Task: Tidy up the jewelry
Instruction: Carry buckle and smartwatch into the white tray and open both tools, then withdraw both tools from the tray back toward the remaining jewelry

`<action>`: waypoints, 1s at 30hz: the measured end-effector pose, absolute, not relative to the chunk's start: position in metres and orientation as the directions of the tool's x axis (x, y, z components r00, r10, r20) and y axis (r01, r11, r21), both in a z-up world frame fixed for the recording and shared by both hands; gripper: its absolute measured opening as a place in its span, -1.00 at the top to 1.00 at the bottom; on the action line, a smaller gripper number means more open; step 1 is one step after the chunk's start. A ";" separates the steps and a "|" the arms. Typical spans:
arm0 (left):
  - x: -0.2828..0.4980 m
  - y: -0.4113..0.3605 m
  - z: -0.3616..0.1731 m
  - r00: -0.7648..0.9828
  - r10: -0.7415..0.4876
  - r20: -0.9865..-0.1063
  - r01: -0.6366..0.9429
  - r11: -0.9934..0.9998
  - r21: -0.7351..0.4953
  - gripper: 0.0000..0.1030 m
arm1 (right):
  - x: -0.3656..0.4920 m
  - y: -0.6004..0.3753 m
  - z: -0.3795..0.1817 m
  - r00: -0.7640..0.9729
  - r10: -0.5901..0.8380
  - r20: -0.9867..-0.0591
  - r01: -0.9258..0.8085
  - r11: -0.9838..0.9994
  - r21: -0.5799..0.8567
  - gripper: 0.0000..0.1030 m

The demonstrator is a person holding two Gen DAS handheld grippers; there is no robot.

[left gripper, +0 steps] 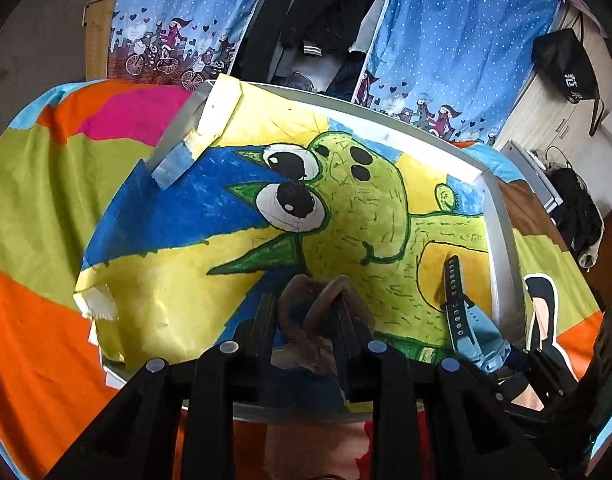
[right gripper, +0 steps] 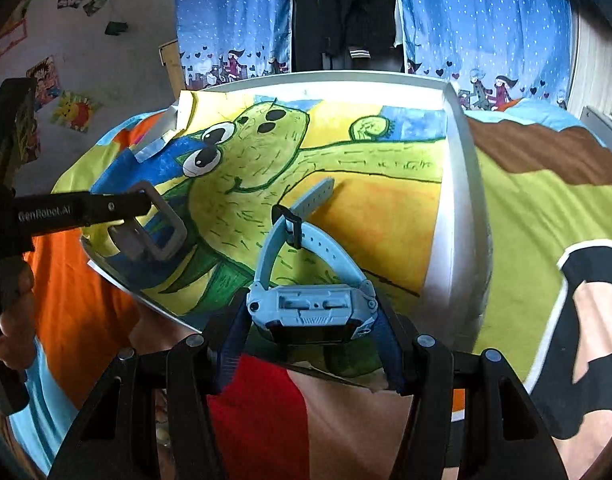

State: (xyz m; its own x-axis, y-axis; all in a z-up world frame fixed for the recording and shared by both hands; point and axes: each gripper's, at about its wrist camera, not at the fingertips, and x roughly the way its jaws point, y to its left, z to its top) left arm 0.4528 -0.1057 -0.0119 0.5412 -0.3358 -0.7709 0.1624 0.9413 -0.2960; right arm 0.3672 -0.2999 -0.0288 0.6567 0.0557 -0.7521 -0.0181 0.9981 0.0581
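Observation:
A white tray lies on the bed, lined with a drawing of a green creature on yellow and blue. Over its near edge, my left gripper is shut on a grey, squarish bangle. To its right, my right gripper is shut on the case of a light blue watch. The watch strap is buckled into a loop that arches over the tray's front right part. Nothing else lies on the drawing.
A bedsheet in orange, green and brown blocks surrounds the tray. Behind it hang blue dotted curtains with dark clothes between them. A person's hand holds the left gripper's handle. A pale cabinet stands at the right.

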 end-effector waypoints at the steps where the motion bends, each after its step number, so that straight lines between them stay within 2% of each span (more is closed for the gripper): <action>1: 0.456 -0.104 -0.012 0.540 -0.332 -0.773 0.159 0.943 -0.294 0.51 | 0.368 -0.301 -0.030 0.659 0.053 -0.750 -0.017 0.998 0.056 -0.06; 4: 0.459 -0.103 -0.017 0.506 -0.326 -0.799 0.148 0.945 -0.292 0.49 | 0.367 -0.302 -0.028 0.674 0.042 -0.738 -0.016 0.999 0.042 -0.21; 6: 0.459 -0.101 -0.022 0.485 -0.321 -0.814 0.125 0.946 -0.299 0.18 | 0.362 -0.301 -0.024 0.693 0.023 -0.721 -0.006 1.000 0.026 -0.36; 8: 0.452 -0.094 -0.022 0.513 -0.306 -0.802 0.078 0.947 -0.312 -0.67 | 0.358 -0.303 -0.020 0.701 0.018 -0.713 0.005 1.000 0.029 -0.46; 9: 0.449 -0.092 -0.021 0.528 -0.300 -0.795 0.064 0.947 -0.315 -0.77 | 0.357 -0.305 -0.017 0.703 0.016 -0.711 0.008 1.000 0.031 -0.48; 14: 0.429 -0.081 -0.003 0.581 -0.299 -0.757 0.049 0.941 -0.335 -0.82 | 0.338 -0.309 0.002 0.743 -0.002 -0.669 0.022 1.000 0.020 -0.55; 17: 0.409 -0.075 0.013 0.634 -0.300 -0.713 0.055 0.937 -0.345 -1.00 | 0.319 -0.311 0.019 0.781 -0.004 -0.624 0.035 0.999 0.038 -0.79; 21: 0.376 -0.068 0.034 0.702 -0.271 -0.659 0.047 0.940 -0.338 -1.00 | 0.291 -0.310 0.040 0.834 -0.002 -0.552 0.034 0.998 0.048 -0.97; 25: 0.332 -0.062 0.056 0.788 -0.184 -0.588 0.046 0.969 -0.241 -1.00 | 0.253 -0.305 0.060 0.885 0.023 -0.464 0.005 0.998 0.058 -0.98; 30: 0.281 -0.057 0.077 0.855 -0.128 -0.502 0.067 0.988 -0.138 -1.00 | 0.210 -0.293 0.071 0.905 0.033 -0.424 -0.012 0.999 0.052 -0.98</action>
